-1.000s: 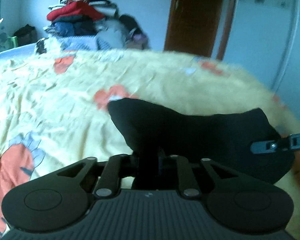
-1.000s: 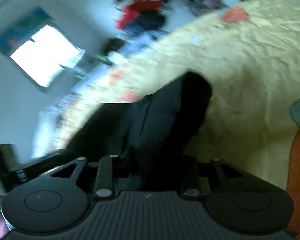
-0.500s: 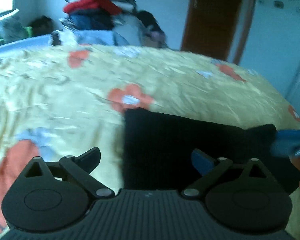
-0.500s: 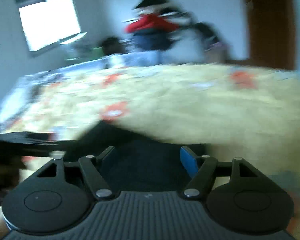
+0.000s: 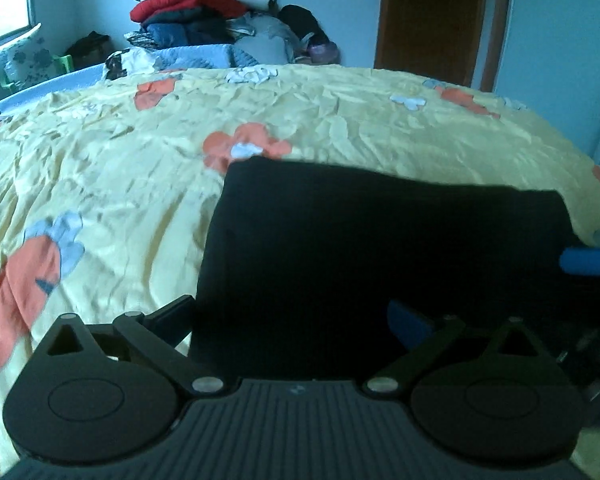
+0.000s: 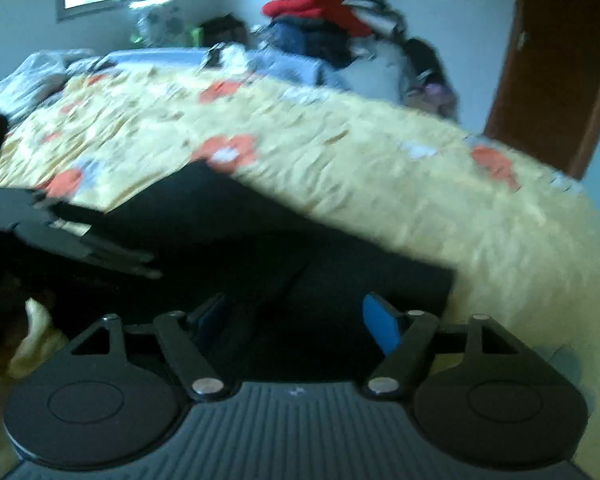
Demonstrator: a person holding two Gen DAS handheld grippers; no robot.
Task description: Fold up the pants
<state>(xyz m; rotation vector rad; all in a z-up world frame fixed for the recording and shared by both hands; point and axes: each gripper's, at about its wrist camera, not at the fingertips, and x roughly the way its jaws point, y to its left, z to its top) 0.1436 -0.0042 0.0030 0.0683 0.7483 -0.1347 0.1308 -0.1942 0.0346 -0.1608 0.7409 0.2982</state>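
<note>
Black pants point(image 6: 260, 248) flat on yellow flowered bedspread point(image 6: 380, 184); right hand-held gripper point(image 6: 296, 320) opening above near edge, nothing clamped. Clothes pile point(image 6: 324, 20) far behind.

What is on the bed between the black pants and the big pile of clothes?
Only bare yellow flowered bedsheet lies between the black pants and the pile of clothes, with a blue quilt at the far edge. The left wrist view shows it best.
</note>
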